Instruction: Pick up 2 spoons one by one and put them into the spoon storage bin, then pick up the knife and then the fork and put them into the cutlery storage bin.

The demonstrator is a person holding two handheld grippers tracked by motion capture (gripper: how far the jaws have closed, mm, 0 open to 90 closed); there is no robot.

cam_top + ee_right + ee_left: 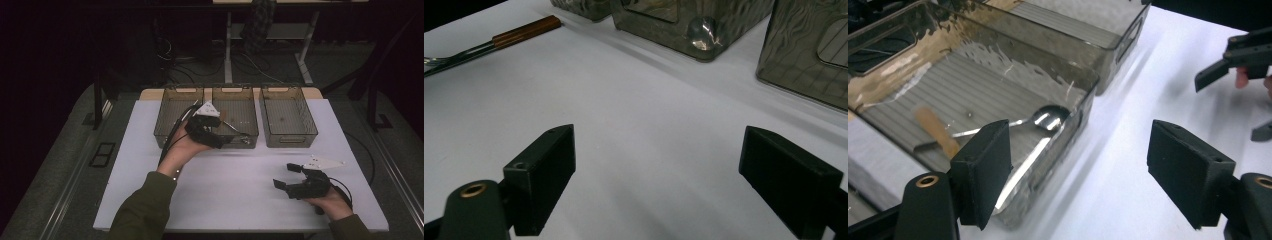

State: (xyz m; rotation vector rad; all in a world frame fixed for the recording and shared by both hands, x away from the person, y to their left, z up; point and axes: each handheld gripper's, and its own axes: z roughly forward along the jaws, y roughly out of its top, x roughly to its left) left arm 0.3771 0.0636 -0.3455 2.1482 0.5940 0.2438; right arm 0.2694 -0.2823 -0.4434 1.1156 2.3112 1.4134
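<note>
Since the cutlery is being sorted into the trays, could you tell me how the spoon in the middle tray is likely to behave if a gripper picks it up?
The spoon looks like polished metal with a wooden handle, so it is probably stiff and may be slippery on its thin shaft. It lies flat on the ribbed floor of the middle tray, so the jaws may struggle to get under it. Gripped at one end, it would likely droop or pivot.

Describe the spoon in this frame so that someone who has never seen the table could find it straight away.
Start at the white table, where three smoky see-through bins stand in a row along the far edge. The spoon lies inside the middle bin, at its near end, just ahead of the open left gripper. It is the only thing there with a shiny metal bowl and a pale wooden handle.
</note>
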